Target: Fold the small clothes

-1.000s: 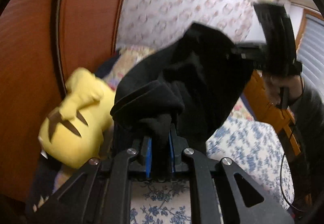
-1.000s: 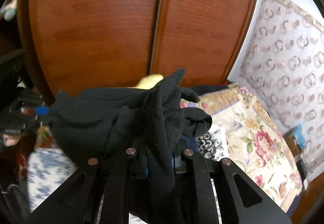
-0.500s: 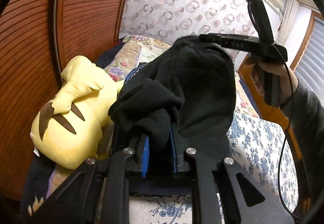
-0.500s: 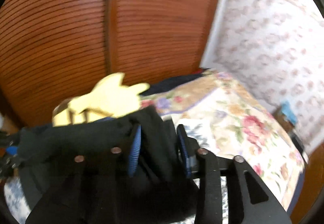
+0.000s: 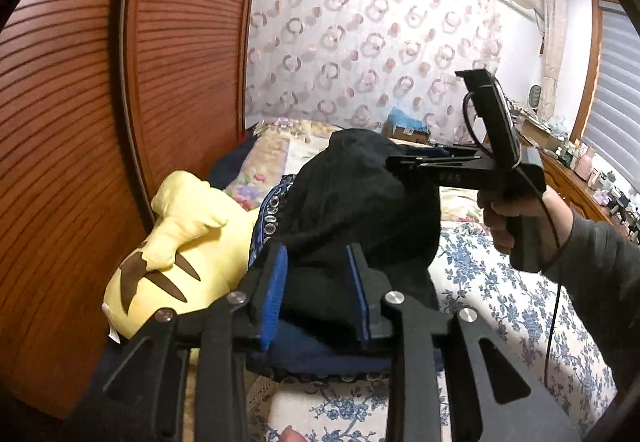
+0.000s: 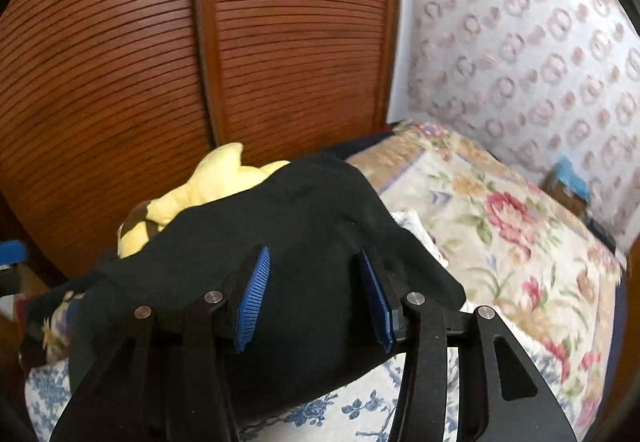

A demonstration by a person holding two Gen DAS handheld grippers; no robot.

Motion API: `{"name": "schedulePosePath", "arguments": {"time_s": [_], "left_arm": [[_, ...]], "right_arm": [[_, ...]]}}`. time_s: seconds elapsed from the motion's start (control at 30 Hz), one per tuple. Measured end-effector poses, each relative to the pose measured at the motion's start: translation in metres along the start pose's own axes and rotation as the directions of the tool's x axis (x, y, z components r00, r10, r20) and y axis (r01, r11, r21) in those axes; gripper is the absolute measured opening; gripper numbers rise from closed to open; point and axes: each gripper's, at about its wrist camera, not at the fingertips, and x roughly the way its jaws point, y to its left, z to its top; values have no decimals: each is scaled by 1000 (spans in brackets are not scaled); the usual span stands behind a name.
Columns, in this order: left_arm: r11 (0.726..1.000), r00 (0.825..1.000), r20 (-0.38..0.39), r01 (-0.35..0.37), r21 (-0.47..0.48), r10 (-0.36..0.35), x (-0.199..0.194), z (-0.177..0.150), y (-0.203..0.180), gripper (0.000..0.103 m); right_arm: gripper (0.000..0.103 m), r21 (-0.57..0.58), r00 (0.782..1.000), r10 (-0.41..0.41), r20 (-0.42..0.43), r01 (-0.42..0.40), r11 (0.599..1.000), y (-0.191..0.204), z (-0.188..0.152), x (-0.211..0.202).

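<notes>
Black knit garment (image 5: 352,210) heaped in a soft mound on the bed (image 5: 500,282), toward the wardrobe-side edge, just beside a yellow plush toy (image 5: 176,242) and over a dark blue patterned cloth (image 5: 272,210).

Left gripper (image 5: 316,294) low over the near end of the mound, jaws opening, blue pads (image 5: 276,294) apart with black fabric lying between them but not visibly pinched. Right gripper (image 6: 316,298) at the far end of the same garment, jaws likewise opening, pads (image 6: 252,298) standing clear of the cloth that sags between them. Also seen from the left wrist camera: right gripper (image 5: 420,162) reaching level across the top of the heap, held by a hand (image 5: 504,218) in a grey sleeve.

Judged as a release, garment being let down onto the floral bedspread.

Handling, as a judgement: light, limp, fully compliant; no stiffness to hold a shape, so likely to slump and bunch wherever dropped. Knit surface grippy enough against ribbed pads; slipping unlikely, snagging or picking up a doubled layer more likely. Not fragile. Best taken at a hem, cuff or corner, one layer per gripper, well apart, to pull flat before creasing. Edges hard to find: black on black, folds barely readable. Exact type of garment not tellable.
</notes>
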Motion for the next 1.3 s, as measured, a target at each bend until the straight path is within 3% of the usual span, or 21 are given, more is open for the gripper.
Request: {"name": "schedulePosePath", "arguments": {"time_s": [0.37, 0.63, 0.8, 1.17, 1.3], "left_arm": [[997, 1000, 25, 11, 74, -13, -24, -8, -46, 30], [991, 999, 43, 21, 133, -27, -31, -21, -92, 30], [982, 995, 54, 68, 179, -78, -36, -28, -127, 30], [966, 987, 84, 118, 229, -140, -60, -33, -183, 31], [965, 984, 102, 122, 230, -149, -72, -35, -193, 31]], "right_arm": [[51, 90, 992, -83, 94, 74, 993, 0, -52, -114], [56, 206, 952, -261, 160, 226, 952, 5, -122, -214], [56, 284, 916, -369, 158, 316, 905, 5, -165, -270], [56, 410, 840, -513, 178, 411, 814, 13, -220, -356], [56, 433, 828, -530, 185, 415, 800, 17, -233, -373]]}}
